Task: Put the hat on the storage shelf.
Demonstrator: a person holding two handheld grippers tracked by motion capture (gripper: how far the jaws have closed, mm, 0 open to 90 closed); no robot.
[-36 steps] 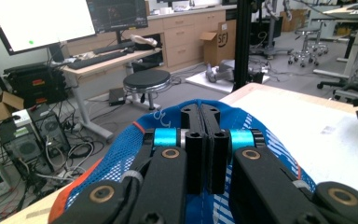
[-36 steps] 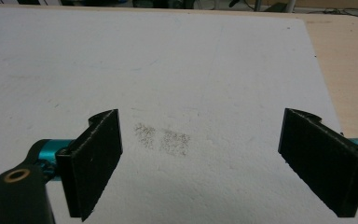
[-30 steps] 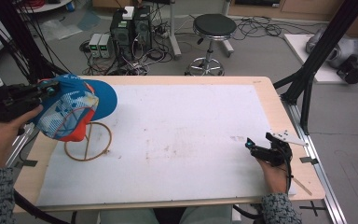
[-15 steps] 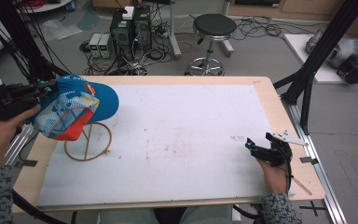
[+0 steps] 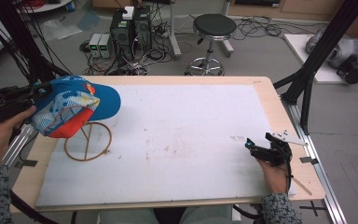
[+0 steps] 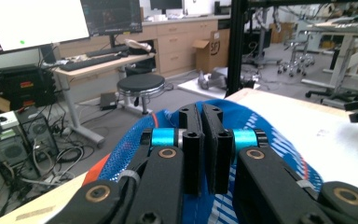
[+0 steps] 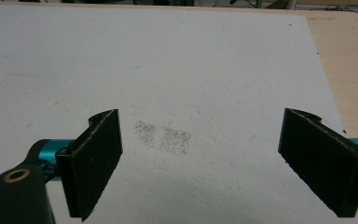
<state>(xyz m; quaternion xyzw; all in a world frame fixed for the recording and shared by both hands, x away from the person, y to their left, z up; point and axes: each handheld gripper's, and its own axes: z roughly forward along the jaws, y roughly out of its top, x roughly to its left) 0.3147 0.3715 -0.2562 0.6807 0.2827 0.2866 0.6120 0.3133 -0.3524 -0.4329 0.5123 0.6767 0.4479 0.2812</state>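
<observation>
One blue cap [image 5: 74, 105], pinched by left gripper [image 6: 201, 140], above one wire stand [image 5: 88, 142] near the table's [image 5: 261, 84] left edge; right gripper [image 7: 200, 158] gapes wide, empty; one stool [image 5: 213, 25] beyond.

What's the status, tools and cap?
Left tool shut on the blue cap, held above the wire stand. Right tool open, empty, low over the white mat. Nothing between cap and stand.

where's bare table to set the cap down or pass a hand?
Free: the white mat from the wire stand across to the right gripper, and its whole far half. Crowded: the left edge, where the left gripper holds the cap above the stand.
</observation>
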